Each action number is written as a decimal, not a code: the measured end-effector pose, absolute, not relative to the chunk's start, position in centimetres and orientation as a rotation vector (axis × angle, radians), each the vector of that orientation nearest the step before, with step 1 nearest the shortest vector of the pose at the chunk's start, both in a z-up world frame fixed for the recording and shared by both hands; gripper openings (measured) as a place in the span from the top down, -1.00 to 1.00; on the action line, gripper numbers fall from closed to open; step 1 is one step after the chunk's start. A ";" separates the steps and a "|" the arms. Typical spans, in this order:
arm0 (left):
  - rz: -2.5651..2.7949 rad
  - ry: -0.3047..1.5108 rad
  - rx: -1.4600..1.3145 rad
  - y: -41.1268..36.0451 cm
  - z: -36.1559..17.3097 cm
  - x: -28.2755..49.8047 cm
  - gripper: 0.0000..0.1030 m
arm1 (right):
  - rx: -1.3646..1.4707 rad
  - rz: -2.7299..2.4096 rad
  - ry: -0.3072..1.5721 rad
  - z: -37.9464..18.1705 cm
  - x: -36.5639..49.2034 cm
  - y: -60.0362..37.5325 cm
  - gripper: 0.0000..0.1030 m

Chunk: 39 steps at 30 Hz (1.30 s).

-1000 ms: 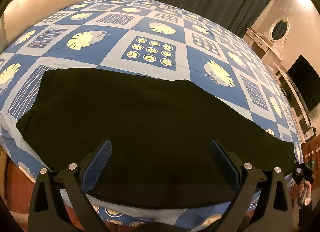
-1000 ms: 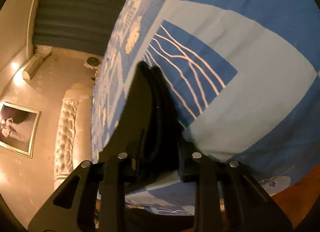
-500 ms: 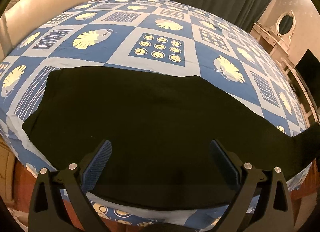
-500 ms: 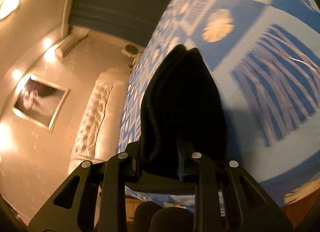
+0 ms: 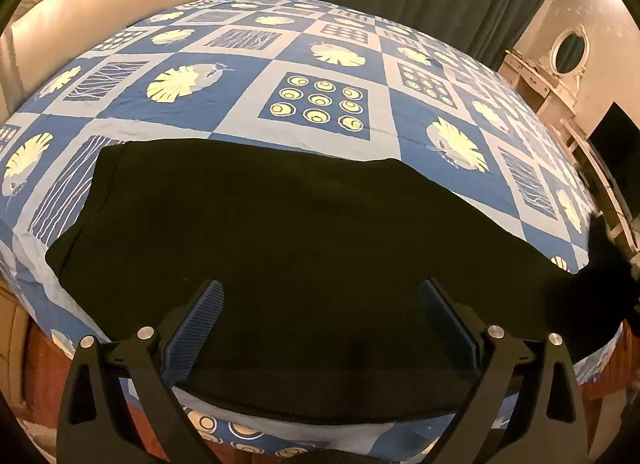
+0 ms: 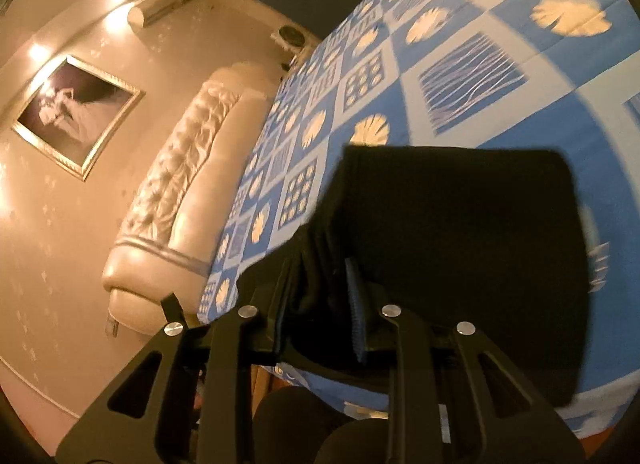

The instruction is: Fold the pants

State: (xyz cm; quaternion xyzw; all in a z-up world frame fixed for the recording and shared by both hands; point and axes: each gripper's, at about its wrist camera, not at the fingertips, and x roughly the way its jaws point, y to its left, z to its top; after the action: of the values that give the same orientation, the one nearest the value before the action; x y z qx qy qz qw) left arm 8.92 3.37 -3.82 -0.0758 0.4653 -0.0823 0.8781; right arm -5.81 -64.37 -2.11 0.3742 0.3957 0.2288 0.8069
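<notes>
The black pants (image 5: 280, 248) lie flat along the near edge of the bed (image 5: 328, 60), waist end toward the near left corner beside the padded headboard (image 5: 100, 4), legs running off to the near right corner: laid out long, it seems, so they can be doubled end over end. The left gripper (image 5: 320, 320) hovers over the middle of the cloth, tilted down, jaws wide apart and holding nothing. At the right end, the right gripper (image 6: 316, 304) is clamped nearly closed on the bunched leg ends, which are raised off the bed and drape forward, the wrist rolled sideways.
</notes>
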 end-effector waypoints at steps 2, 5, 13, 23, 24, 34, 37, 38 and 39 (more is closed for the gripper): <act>-0.165 0.971 -0.160 3.6 -3.9 8.9 -0.89 | 0.775 0.491 0.873 -3.0 -5.3 -62.2 0.57; -0.157 0.974 -0.165 4.0 -4.1 9.1 -0.89 | 0.746 0.503 0.915 -4.5 -4.6 -59.1 0.58; -0.142 0.989 -0.211 4.9 -4.4 9.3 -0.89 | 0.694 0.513 1.002 -7.9 -3.8 -52.6 0.59; -0.154 0.990 -0.194 4.6 -4.4 9.2 -0.89 | 0.705 0.521 1.017 -9.7 -5.1 -49.5 0.53; -0.153 0.988 -0.197 4.6 -4.4 9.2 -0.89 | 0.722 0.515 0.994 -9.2 -5.4 -50.0 0.29; -0.151 0.998 -0.212 4.8 -4.6 9.3 -0.89 | 0.951 0.386 0.964 -9.0 -10.6 -55.2 0.01; -0.155 1.000 -0.205 4.7 -4.5 9.3 -0.89 | 0.805 0.348 0.949 -8.6 -11.8 -53.6 0.01; -0.155 0.999 -0.201 4.7 -4.5 9.3 -0.89 | 0.709 0.325 0.927 -8.0 -12.0 -52.7 0.01; -0.154 0.999 -0.198 4.7 -4.5 9.3 -0.89 | 0.606 0.309 0.917 -7.4 -11.9 -51.6 0.01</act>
State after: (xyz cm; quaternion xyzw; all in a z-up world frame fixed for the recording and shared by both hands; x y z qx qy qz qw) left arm 9.29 4.69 -4.51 -0.0948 0.4775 -0.0739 0.8704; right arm -11.92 -51.61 -7.39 0.2869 0.4342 0.1463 0.8413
